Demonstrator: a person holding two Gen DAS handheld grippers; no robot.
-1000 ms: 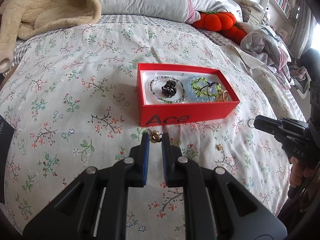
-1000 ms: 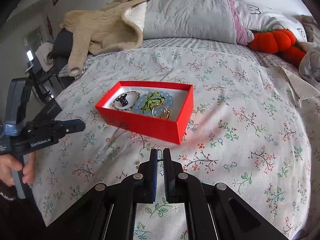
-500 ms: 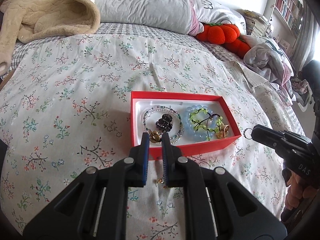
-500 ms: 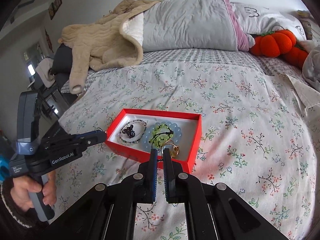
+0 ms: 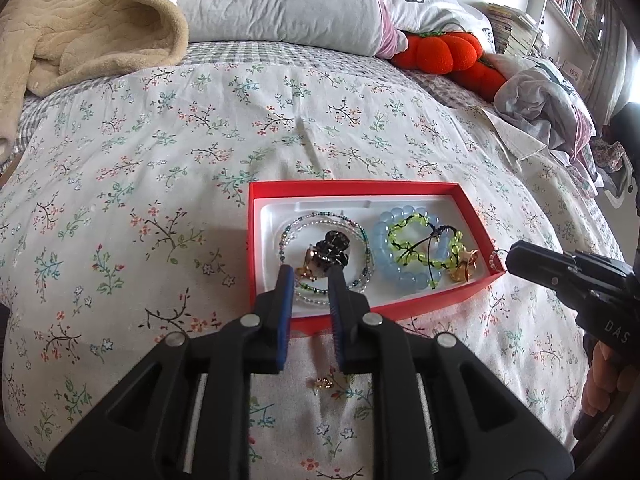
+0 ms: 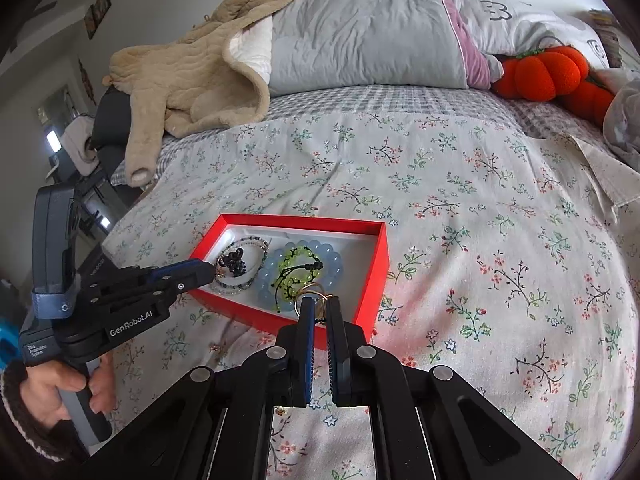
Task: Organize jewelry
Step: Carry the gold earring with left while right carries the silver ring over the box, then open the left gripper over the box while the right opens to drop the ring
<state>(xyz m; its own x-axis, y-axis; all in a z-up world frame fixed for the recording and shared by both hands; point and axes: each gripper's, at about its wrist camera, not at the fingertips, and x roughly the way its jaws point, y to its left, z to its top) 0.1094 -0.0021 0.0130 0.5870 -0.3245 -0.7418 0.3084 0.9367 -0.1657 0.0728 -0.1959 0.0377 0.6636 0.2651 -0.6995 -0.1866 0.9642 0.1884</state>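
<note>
A: Left tongs (image 5: 308,280) first: the blue-padded tips stand spread over the near left part of the red box (image 5: 276,200), with a small gold piece (image 5: 306,271) lying just under them beside the black hair claw (image 5: 332,246). Nothing is pinched there, as far as I can see

B: And the right tongs (image 6: 319,307)?

A: Nearly pressed together at the box's near right corner, with a thin ring (image 6: 310,294) at the tips. Whether they actually grip it or it just rests on the beads, I cannot tell

B: Where's the rest of the jewelry?

A: In the box's white tray: a fine seed-bead strand (image 5: 324,220) coiled round the claw, a chunky pale blue bead bracelet (image 5: 384,256) with a lime green beaded cord (image 5: 416,236) over it, and gold bits at the right end. One gold earring (image 5: 323,382) lies on the floral bedspread (image 5: 160,160), just in front of the box

B: What might go wrong?

A: The box is light card on a soft, yielding bed, so a nudge from either tip could tip or slide it. Small smooth metal may slip from the pads, and that stray piece is easy to lose against the busy print. The cords and strands could also snag a tip on the way out
</note>
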